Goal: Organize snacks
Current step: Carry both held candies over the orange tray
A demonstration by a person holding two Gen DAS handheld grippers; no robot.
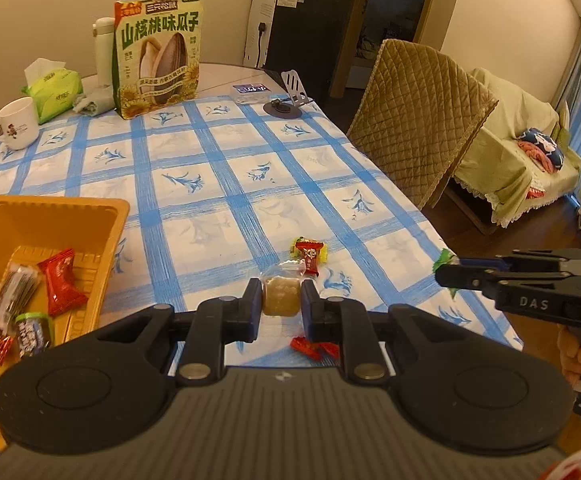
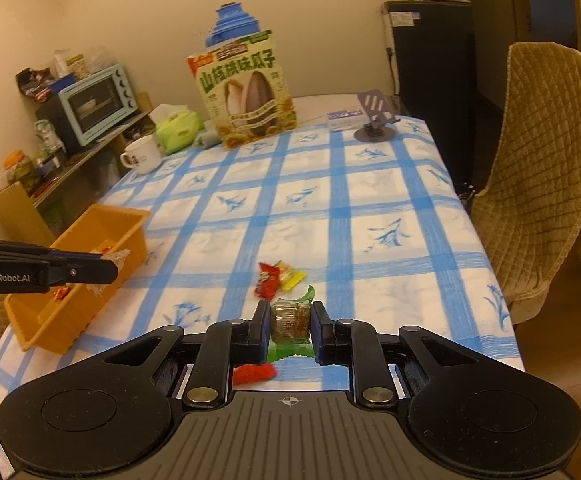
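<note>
Both grippers are loaded, presumably so two snacks go into the yellow bin (image 1: 102, 240) in one trip. The left gripper (image 1: 281, 300) is clamped on a pale cake (image 1: 281, 295) in clear wrap, held above the tablecloth (image 1: 230, 184) just right of the bin. The right gripper (image 2: 290, 322) is clamped on a brown sweet (image 2: 290, 318) in green wrap (lifted, it seems). Red candies (image 1: 308, 256) wait on the cloth nearby.
</note>
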